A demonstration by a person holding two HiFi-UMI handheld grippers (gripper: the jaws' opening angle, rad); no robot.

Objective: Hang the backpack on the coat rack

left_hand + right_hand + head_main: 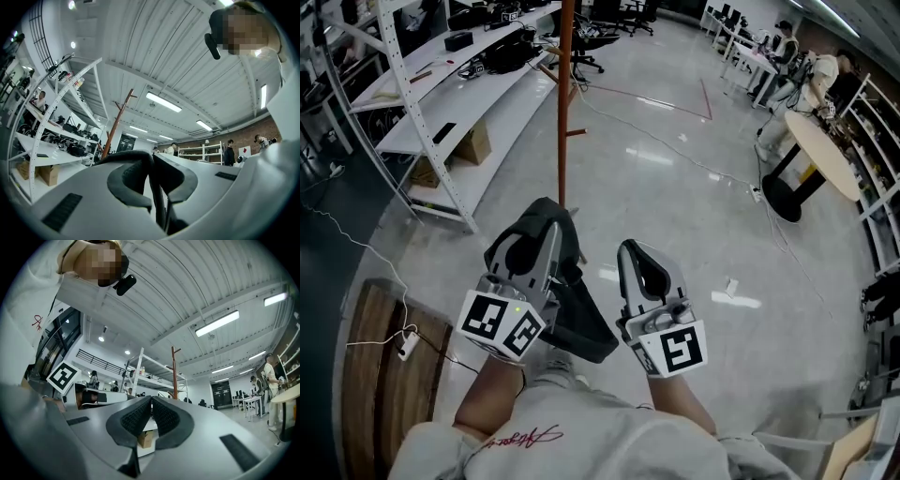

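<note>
Backpack (584,323) at frame centre, strap pinched in left gripper (538,228), right gripper (635,251) closed and empty, rack (564,112) upper centre.

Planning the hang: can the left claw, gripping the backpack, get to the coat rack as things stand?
Probably, after a few steps: only bare floor lies between the left claw, shut on the backpack, and the coat rack; the shelving stands aside.
</note>
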